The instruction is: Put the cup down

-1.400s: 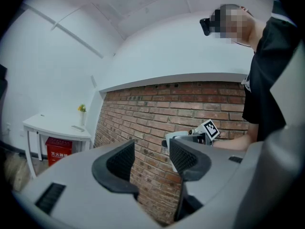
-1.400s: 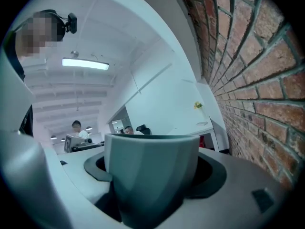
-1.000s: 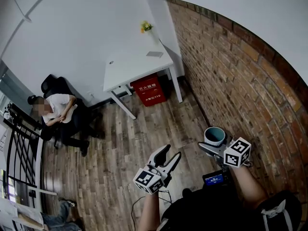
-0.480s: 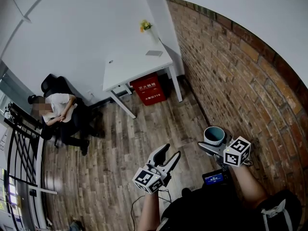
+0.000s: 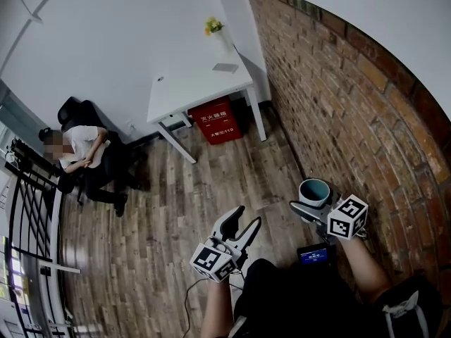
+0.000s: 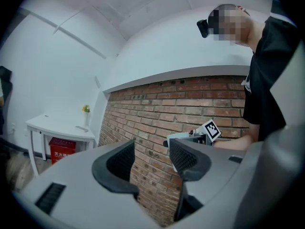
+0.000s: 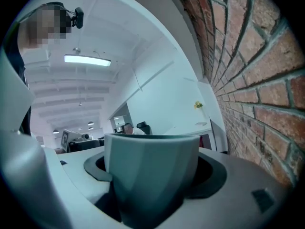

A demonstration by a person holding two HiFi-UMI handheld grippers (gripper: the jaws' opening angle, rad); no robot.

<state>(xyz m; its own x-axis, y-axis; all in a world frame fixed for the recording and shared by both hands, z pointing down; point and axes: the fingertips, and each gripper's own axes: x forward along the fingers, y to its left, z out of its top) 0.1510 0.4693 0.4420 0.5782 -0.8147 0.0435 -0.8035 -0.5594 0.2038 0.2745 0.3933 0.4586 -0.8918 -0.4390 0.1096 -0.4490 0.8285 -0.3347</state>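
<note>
- Right gripper: jaws clenched on the teal cup.
- Cup: upright, open side up, held in the air above the wood floor, near the brick wall.
- Left gripper: jaws apart, nothing between them; beside the right gripper, apart from the cup.
- White table: well apart, at the far wall; yellow flowers on its corner, red box underneath.
- Person: seated left of the table.

cup base: behind right gripper jaws | red box print: unreadable | flat item on table: unidentifiable
</note>
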